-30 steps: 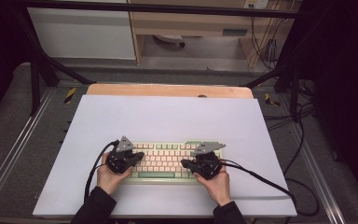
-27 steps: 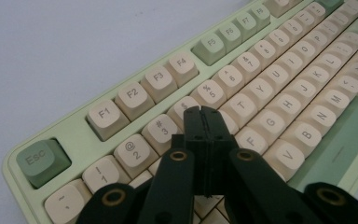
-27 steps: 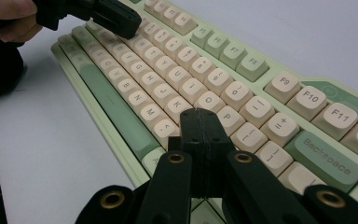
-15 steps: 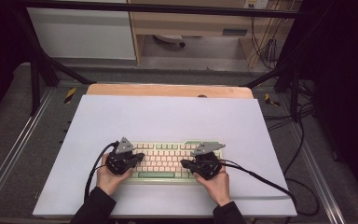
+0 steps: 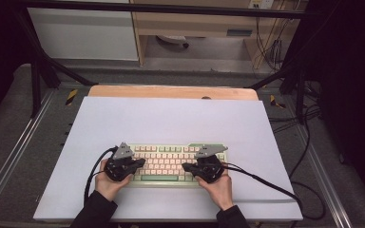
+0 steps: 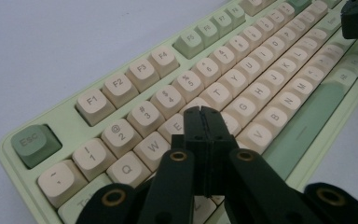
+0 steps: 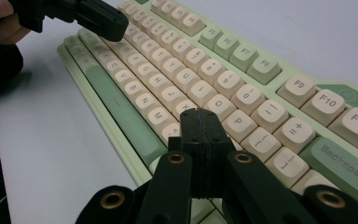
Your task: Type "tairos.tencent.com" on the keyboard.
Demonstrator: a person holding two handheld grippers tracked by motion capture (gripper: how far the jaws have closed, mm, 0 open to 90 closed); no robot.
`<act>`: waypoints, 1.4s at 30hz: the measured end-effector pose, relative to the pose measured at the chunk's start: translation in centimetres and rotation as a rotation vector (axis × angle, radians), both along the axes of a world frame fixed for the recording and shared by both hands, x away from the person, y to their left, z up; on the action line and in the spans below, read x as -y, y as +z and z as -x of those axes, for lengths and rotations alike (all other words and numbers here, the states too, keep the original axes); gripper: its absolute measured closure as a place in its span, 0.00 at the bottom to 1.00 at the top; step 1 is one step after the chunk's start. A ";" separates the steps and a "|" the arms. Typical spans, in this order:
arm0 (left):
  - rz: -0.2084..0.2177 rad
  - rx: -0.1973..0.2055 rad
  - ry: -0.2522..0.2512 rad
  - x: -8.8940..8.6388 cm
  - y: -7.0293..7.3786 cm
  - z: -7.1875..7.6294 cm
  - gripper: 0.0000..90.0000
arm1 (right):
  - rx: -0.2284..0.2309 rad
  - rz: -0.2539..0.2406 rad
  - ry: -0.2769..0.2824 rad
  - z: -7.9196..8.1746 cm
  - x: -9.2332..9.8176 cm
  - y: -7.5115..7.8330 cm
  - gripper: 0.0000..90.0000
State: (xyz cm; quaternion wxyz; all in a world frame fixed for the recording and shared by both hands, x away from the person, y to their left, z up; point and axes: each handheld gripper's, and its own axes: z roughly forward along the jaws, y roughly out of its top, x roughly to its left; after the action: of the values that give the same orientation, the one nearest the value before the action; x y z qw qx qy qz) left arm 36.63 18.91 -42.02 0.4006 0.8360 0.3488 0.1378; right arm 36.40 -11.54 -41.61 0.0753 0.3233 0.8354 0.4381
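A pale green keyboard (image 5: 165, 155) with cream keys lies on the white mat near the front edge. My left gripper (image 5: 141, 163) hovers over its left half, jaws pressed together with nothing between them. In the left gripper view the tips (image 6: 204, 113) sit just above the keyboard (image 6: 121, 88), around the E and R keys. My right gripper (image 5: 185, 167) hangs over the right half, jaws likewise together and empty. In the right gripper view its tips (image 7: 200, 114) are close over the keyboard (image 7: 242, 70), near the L and O keys. The two tips point toward each other.
The white mat (image 5: 171, 118) covers a wooden table (image 5: 171, 91), with broad free room behind the keyboard. Black cables (image 5: 266, 183) trail from both grippers across the mat. A metal frame and cabinets stand beyond the table.
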 end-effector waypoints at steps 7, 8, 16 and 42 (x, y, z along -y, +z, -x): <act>0.014 -0.004 0.001 -0.4 0.1 0.2 1.00 | -0.007 -0.010 0.014 -0.1 -0.8 0.0 1.00; 0.018 -0.004 0.004 -0.5 0.2 0.2 1.00 | -0.007 -0.014 0.018 -0.1 -1.0 0.0 1.00; 0.041 -0.006 0.017 -1.2 0.2 0.2 1.00 | -0.004 -0.013 0.040 -0.3 -2.3 0.2 1.00; 0.042 -0.002 0.014 -1.2 0.2 0.2 1.00 | -0.004 0.022 0.086 -0.4 -5.7 -1.2 1.00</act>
State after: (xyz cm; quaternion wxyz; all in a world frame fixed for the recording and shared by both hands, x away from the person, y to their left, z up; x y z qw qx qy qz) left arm 36.47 20.09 -41.82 0.4165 0.8251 0.3580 0.1324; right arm 36.85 -5.85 -42.82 0.0583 0.2871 0.8533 0.4313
